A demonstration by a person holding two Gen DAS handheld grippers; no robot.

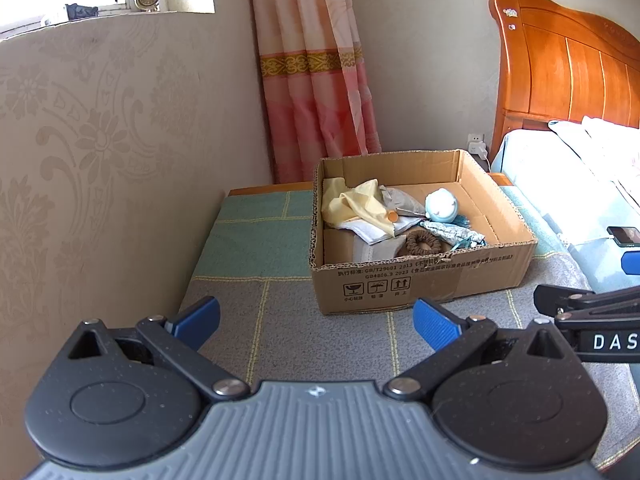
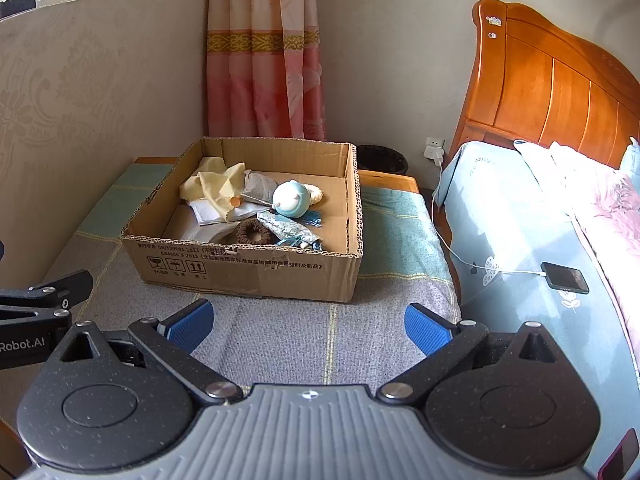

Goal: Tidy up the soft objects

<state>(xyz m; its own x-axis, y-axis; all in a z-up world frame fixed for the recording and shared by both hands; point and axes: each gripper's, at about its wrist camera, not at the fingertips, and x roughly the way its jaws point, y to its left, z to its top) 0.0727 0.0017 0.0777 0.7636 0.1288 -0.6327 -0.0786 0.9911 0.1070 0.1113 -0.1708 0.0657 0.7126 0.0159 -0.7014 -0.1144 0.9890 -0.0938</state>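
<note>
An open cardboard box (image 1: 424, 280) (image 2: 240, 272) stands on a checked blanket. In it lie a yellow cloth (image 1: 352, 204) (image 2: 216, 188), a light blue round plush toy (image 1: 440, 206) (image 2: 291, 199), a brown scrunchie (image 1: 423, 242) (image 2: 253, 232), white folded cloth (image 2: 216, 214), a grey pouch (image 1: 400, 200) and a silvery patterned piece (image 2: 286, 229). My left gripper (image 1: 316, 326) is open and empty, just short of the box's front wall. My right gripper (image 2: 308, 322) is open and empty, in front of the box's right corner.
The blanket (image 1: 288, 336) (image 2: 280, 336) covers a low bench along a patterned wall (image 1: 100, 160). A bed with light blue sheet (image 2: 520, 232) and wooden headboard (image 2: 560, 92) is right. A phone on a charging cable (image 2: 565, 277) lies on the bed. A curtain (image 1: 316, 80) hangs behind.
</note>
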